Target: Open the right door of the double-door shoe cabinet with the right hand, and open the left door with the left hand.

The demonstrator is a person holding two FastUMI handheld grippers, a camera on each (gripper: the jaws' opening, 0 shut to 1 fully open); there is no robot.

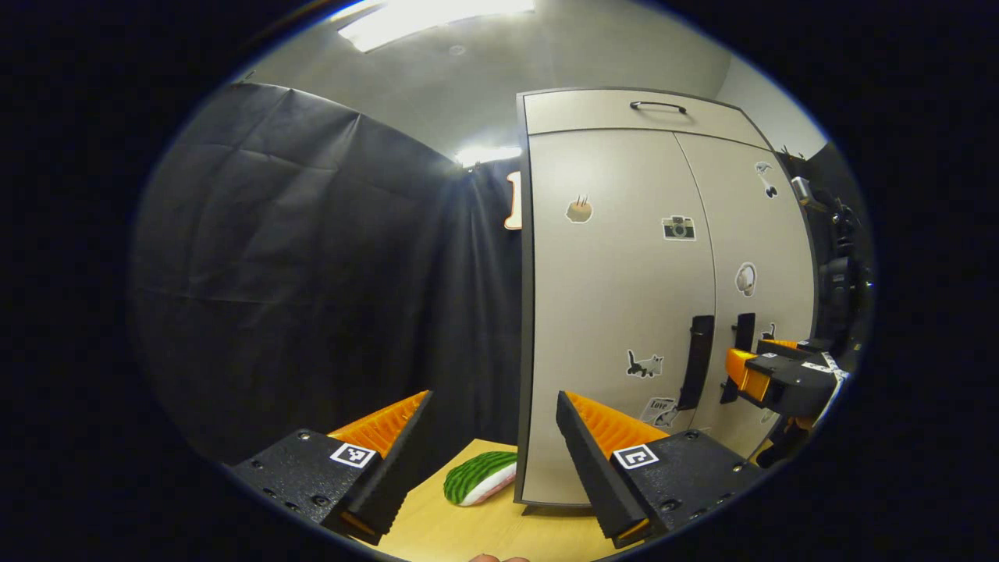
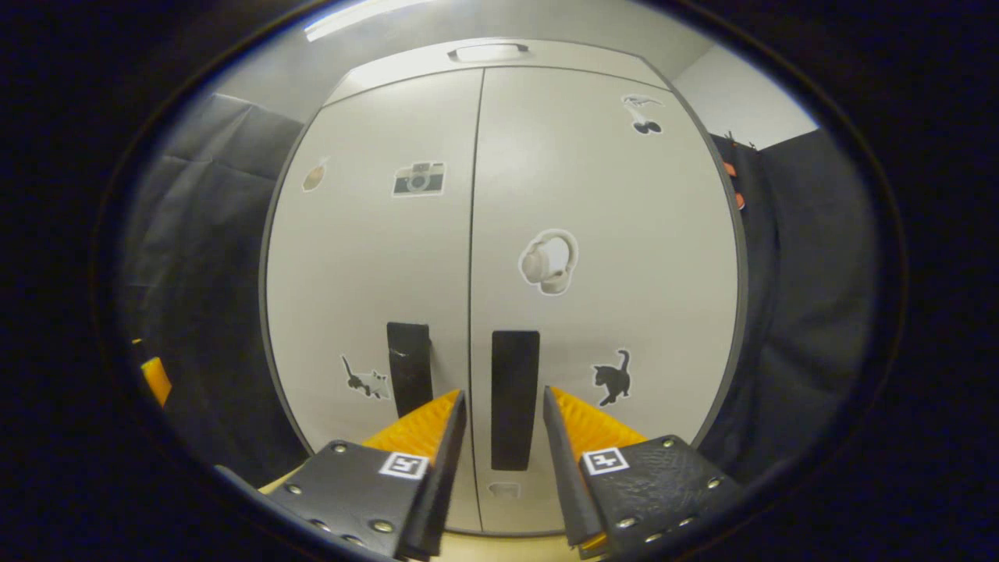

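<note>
Currently right hand-held gripper (image 2: 505,406) is open, fingers straddling the right door handle (image 2: 514,398), not yet pressing. Left hand-held gripper (image 1: 493,410) is open, well short of the left door handle (image 1: 696,361). Both cabinet doors (image 2: 601,257) shut. Close squarely on the bar, then pull along the hinge arc.
</note>
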